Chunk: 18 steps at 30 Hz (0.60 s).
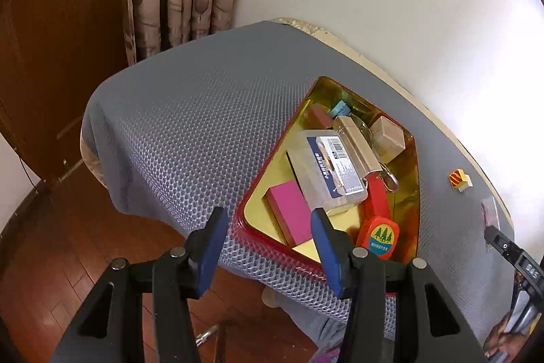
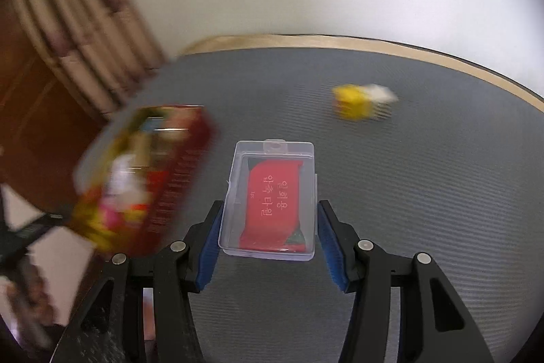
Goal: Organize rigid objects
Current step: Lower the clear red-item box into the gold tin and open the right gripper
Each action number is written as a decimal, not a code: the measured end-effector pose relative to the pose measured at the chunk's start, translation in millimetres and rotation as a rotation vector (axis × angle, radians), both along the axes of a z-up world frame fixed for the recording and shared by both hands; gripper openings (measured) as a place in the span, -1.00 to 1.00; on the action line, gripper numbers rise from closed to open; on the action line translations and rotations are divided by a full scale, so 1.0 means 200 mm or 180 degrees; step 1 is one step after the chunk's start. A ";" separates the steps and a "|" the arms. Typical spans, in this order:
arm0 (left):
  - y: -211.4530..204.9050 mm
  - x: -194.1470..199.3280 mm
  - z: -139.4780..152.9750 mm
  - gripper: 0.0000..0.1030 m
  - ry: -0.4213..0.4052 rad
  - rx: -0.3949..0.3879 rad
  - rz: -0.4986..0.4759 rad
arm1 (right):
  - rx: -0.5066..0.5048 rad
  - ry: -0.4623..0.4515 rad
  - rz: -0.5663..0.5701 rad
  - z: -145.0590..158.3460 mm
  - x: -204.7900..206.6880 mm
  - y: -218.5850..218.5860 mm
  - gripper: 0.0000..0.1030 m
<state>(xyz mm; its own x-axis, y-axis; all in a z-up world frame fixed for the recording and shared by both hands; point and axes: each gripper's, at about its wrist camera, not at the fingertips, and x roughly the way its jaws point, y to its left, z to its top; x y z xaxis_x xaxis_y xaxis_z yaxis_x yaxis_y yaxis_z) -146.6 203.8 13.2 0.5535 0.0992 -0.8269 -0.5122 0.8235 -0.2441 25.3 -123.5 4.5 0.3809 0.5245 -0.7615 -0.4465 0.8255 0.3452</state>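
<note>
My left gripper (image 1: 268,252) hangs wide open over the near corner of the red tin tray (image 1: 272,247), empty. My right gripper (image 2: 268,240) holds the clear plastic case (image 2: 268,199) by its long sides above the grey mat (image 2: 408,193). It looks light, stiff and slick, so a firm side grip suits it.

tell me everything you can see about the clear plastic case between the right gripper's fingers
The clear plastic case is a small, flat rectangular box of transparent plastic with a hang tab with a hole at its far end. Inside lies a red card or packet printed with pale Korean lettering. Its lid looks closed. It lies flat on the grey textured mat, lengthwise between the blue pads of the right gripper. The pads sit close at each side; contact cannot be confirmed.
</note>
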 end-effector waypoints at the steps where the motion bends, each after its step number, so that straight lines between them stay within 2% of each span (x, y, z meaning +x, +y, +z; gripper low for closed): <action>1: 0.00 0.00 0.00 0.01 0.0000 -0.0015 0.0001 | 0.0048 0.0024 0.0100 0.02 -0.01 0.06 -0.02; 4: -0.01 0.00 0.00 0.01 -0.0013 -0.0011 -0.0018 | 0.0174 0.0140 0.0453 0.04 -0.05 0.31 -0.02; 7: -0.01 -0.01 0.01 0.01 -0.0025 0.0022 -0.0026 | 0.0127 0.0187 0.0695 0.01 -0.09 0.52 -0.02; 13: -0.01 -0.01 0.04 0.01 -0.0070 0.0160 -0.0010 | 0.0019 0.0257 0.0866 -0.09 -0.13 0.75 -0.02; 18: 0.00 0.00 0.03 0.01 -0.0024 0.0234 -0.0005 | -0.0048 0.0241 0.0861 -0.15 -0.14 0.83 -0.02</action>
<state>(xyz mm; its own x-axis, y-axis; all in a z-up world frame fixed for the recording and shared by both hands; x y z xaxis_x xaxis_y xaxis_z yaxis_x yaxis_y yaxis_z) -147.1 203.4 19.2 0.5598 0.1587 -0.8133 -0.5094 0.8401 -0.1867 -2.9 43.2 -25.1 0.1703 0.5878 -0.7909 -0.6249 0.6850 0.3745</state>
